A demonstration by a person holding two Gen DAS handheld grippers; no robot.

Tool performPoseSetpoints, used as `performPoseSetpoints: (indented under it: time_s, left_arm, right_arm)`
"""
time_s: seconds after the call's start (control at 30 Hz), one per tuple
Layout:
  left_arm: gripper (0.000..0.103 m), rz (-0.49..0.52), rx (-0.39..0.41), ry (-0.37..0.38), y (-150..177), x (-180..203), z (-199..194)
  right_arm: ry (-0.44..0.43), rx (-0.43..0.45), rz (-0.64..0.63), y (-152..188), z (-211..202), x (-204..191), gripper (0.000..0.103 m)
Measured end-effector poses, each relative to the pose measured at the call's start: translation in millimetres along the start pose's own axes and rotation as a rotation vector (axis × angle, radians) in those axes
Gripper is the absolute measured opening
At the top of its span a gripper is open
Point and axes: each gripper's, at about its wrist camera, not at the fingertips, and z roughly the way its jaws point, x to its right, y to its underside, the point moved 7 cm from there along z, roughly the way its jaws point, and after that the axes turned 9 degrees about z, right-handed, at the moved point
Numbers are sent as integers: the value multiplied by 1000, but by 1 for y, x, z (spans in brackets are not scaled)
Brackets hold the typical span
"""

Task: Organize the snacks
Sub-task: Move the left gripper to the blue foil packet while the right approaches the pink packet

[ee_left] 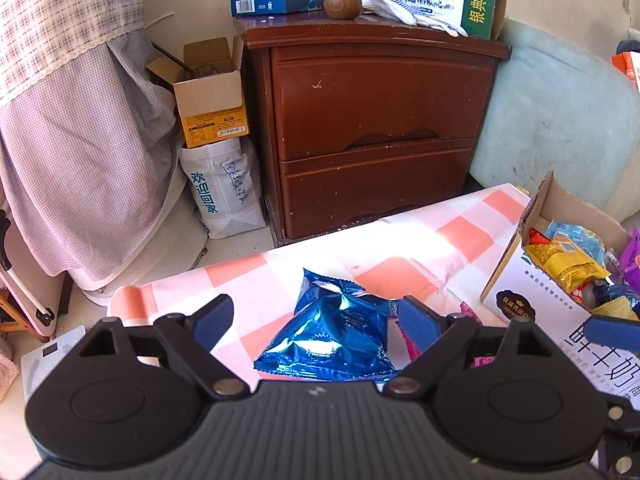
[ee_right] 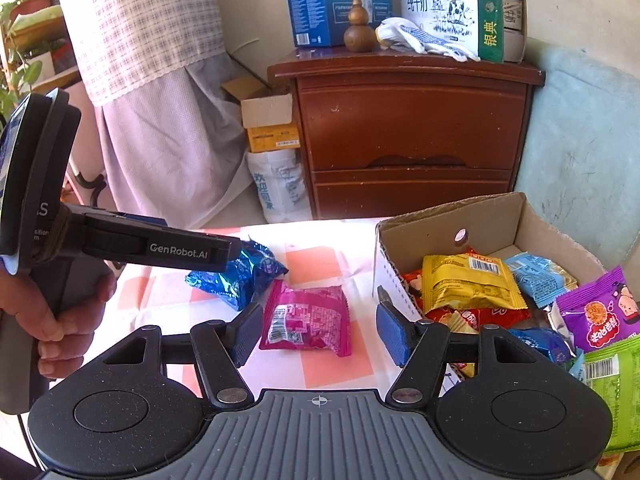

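Between your right gripper (ee_right: 318,334) jaws, spread and empty, lies a pink snack packet (ee_right: 308,320) on the checked cloth (ee_right: 320,260). Your left gripper (ee_left: 314,316), stamped "GenRobot.AI", stands wide over a blue foil packet (ee_left: 334,332), pads clear of it. Right: the cardboard box (ee_right: 448,220) of snacks. Beyond, on the nightstand (ee_right: 408,128), a milk carton (ee_right: 448,4) reads "纯牛奶".
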Motion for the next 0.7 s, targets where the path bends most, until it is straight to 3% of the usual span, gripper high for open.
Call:
performPoseSetpoints:
  time_s: [0.27,0.47,0.7]
  left_arm:
    - [89,-3,-36,13,7,2,24]
    - [89,-3,-56,-1,13,-1,35]
    - [86,27,-56,2,18,-3,35]
  right_arm:
    - [-14,-51,-7,14,26,-9,65]
    - [-11,-50,-22,16,39,-14,77]
    - [25,-62,-37,18,60,-14,78]
